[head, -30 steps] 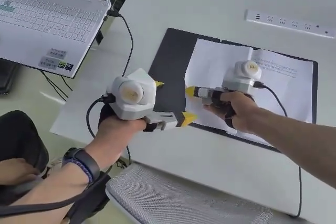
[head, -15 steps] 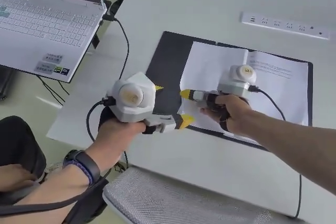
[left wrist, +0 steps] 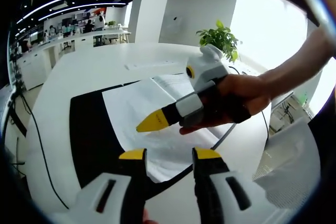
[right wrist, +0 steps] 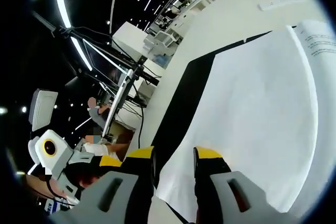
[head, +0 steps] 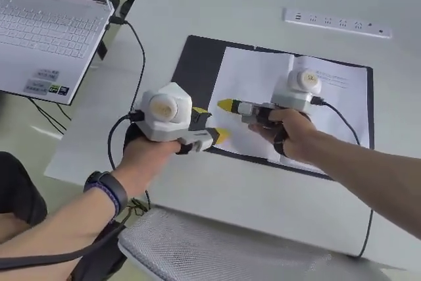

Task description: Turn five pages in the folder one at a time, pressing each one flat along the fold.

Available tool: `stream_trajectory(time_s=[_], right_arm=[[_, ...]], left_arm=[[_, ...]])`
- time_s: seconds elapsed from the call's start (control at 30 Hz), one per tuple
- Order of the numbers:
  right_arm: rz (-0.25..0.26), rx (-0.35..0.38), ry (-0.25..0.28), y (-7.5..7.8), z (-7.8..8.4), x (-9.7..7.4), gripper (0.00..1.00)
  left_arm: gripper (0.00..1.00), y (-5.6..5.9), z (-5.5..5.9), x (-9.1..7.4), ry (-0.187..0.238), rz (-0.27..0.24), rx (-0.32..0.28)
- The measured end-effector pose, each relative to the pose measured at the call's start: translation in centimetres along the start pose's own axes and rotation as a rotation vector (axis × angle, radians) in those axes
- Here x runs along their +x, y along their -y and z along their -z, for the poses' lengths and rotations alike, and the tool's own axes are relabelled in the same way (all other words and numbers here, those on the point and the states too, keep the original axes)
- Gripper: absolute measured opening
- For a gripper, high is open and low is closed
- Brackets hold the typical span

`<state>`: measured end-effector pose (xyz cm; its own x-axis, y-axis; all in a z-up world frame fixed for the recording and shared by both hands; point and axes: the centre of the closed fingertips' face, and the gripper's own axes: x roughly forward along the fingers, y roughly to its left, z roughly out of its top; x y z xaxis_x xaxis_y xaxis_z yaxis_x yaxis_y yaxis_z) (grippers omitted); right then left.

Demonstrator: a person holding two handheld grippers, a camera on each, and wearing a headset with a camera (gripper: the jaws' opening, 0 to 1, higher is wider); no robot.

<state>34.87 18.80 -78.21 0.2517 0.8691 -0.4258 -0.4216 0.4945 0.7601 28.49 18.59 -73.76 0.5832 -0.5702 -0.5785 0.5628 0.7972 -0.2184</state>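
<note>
A black folder [head: 194, 70] lies open on the white table, with a blank white page [head: 253, 83] over its middle and a printed page [head: 342, 83] on the right. My right gripper [head: 225, 104] points left, low over the blank page near its left edge, jaws open. In the right gripper view, that page edge [right wrist: 173, 171] runs between its yellow tips [right wrist: 174, 153]. My left gripper [head: 210, 124] is open and hovers at the folder's near left edge with nothing between its jaws [left wrist: 169, 155]. In the left gripper view, the right gripper [left wrist: 152, 123] hangs over the page [left wrist: 136, 103].
An open laptop [head: 46, 24] sits at the far left, with cables [head: 141, 51] running down off the table edge. A white power strip [head: 339, 23] lies beyond the folder. A grey chair seat [head: 217, 248] is below the table's near edge.
The head view has shifted, so the folder sits further left in the picture. Both grippers keep about the same places relative to the folder and each other.
</note>
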Motion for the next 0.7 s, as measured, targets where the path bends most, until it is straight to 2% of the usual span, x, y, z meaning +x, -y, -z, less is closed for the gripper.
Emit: stream_trajectory(time_s=[0.2,0.27,0.37,0.47,0.57,0.6,0.63,0.7], right_arm=[[0.016,0.003,0.051,1.1,-1.5,-2.1,0.27],[0.020,0.005,0.067,0.8,-1.8,-3.1,0.27],[0.031,0.001,0.080,1.6,-2.1,-4.3,0.27],[0.042,-0.003,0.086,1.4,-1.9,-5.2,0.27],[0.049,0.003,0.100,1.5,-1.9,-6.2,0.27],[0.047,0.005,0.103,1.5,-1.9,-6.5,0.27],[0.036,0.004,0.109,2.2,-2.2,-7.1,0.27],[0.030,0.004,0.109,2.4,-2.3,-7.5,0.27]], left_arm=[[0.26,-1.3,1.9,1.8,-0.068,-0.027,0.001],[0.21,-1.6,2.5,2.0,-0.089,-0.037,0.004],[0.15,-2.2,3.9,2.5,-0.125,-0.049,0.010],[0.14,-2.5,4.9,2.8,-0.144,-0.055,0.004],[0.11,-3.0,6.2,3.0,-0.194,-0.082,0.045],[0.10,-3.0,6.3,3.1,-0.197,-0.087,0.052],[0.10,-3.0,6.4,3.2,-0.198,-0.090,0.064],[0.07,-3.4,6.2,3.0,-0.194,-0.119,0.106]])
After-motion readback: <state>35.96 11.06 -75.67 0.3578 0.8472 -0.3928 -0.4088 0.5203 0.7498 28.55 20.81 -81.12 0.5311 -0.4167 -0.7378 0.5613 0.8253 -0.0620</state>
